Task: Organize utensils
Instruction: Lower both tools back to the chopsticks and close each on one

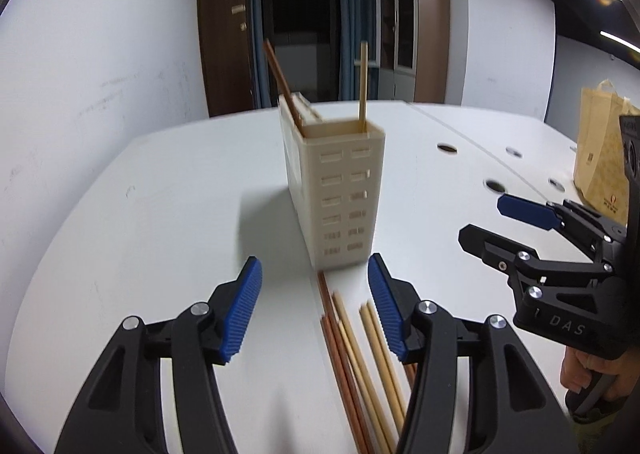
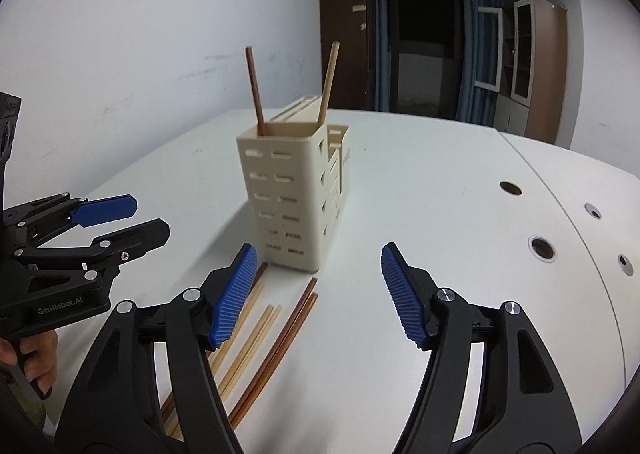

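A cream slotted utensil holder (image 1: 340, 194) (image 2: 292, 190) stands on the white table (image 1: 160, 214). One dark brown chopstick (image 1: 280, 74) (image 2: 254, 90) and one pale chopstick (image 1: 363, 82) (image 2: 329, 82) stand in it. Several loose brown and pale chopsticks (image 1: 360, 366) (image 2: 256, 338) lie side by side on the table just in front of the holder. My left gripper (image 1: 314, 259) (image 2: 150, 217) hovers open above them, nothing between its blue pads. My right gripper (image 2: 319, 247) (image 1: 484, 219) is open too, beside the left, with the loose chopsticks under its left finger.
A tan paper bag (image 1: 600, 158) stands at the table's far right. Round cable holes (image 1: 495, 185) (image 2: 542, 248) and a seam run through the right half of the table. A white wall (image 1: 100, 74) borders the left; cabinets (image 1: 416, 42) and curtains stand behind.
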### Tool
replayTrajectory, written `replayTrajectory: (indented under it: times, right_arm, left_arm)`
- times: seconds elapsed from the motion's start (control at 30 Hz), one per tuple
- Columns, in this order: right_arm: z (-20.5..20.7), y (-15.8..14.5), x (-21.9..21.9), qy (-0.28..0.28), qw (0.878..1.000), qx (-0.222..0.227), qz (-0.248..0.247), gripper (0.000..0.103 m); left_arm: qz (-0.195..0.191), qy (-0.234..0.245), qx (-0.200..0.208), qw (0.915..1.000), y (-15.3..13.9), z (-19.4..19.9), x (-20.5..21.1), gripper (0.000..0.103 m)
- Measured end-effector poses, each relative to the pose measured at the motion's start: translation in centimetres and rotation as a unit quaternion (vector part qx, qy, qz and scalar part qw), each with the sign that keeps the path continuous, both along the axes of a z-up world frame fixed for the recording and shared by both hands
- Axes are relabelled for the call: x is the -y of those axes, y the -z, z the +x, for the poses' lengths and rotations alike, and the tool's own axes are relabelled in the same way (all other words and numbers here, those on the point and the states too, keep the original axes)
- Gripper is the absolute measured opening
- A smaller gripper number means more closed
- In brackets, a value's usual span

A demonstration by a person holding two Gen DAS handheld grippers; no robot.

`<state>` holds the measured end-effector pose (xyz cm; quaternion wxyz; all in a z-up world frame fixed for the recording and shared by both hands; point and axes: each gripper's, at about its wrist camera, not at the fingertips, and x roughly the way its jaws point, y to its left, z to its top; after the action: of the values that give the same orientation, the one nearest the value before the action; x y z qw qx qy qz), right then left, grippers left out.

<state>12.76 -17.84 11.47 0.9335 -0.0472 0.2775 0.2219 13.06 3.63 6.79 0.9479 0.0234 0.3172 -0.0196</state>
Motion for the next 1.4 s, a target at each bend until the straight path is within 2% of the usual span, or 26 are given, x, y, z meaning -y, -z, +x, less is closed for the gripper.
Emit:
replayTrajectory:
  times: [0.33,0.67,1.03,1.3,1.4]
  right_arm:
    - [2.4,3.4,-1.0,0.009,0.996,-0.084,-0.022,0.062]
    - [4.9,6.6,-2.5,0.017,0.989,-0.137,-0.049,0.061]
    - [6.1,8.6,-3.6,0.021,0.985,-0.157,-0.067,0.060]
    - [6.5,9.1,-3.6,0.021,0.985,-0.160,-0.069,0.059]
    - [6.4,9.3,-3.6,0.024,0.984,-0.163,-0.074,0.055]
  left_arm:
    - [0.012,-0.003,-0.059,0.9982,3.3,0.0,-0.8,0.054]
    - [0.002,-0.008,-0.115,0.9934,7.6,1.7,-1.3,0.054]
    - [0.017,-0.010,-0.137,0.9904,10.3,2.8,-0.5,0.054]
    - [0.015,-0.024,-0.149,0.9884,11.1,3.2,-0.9,0.054]
    - [0.019,-0.024,-0.151,0.9880,11.2,3.1,-0.9,0.054]
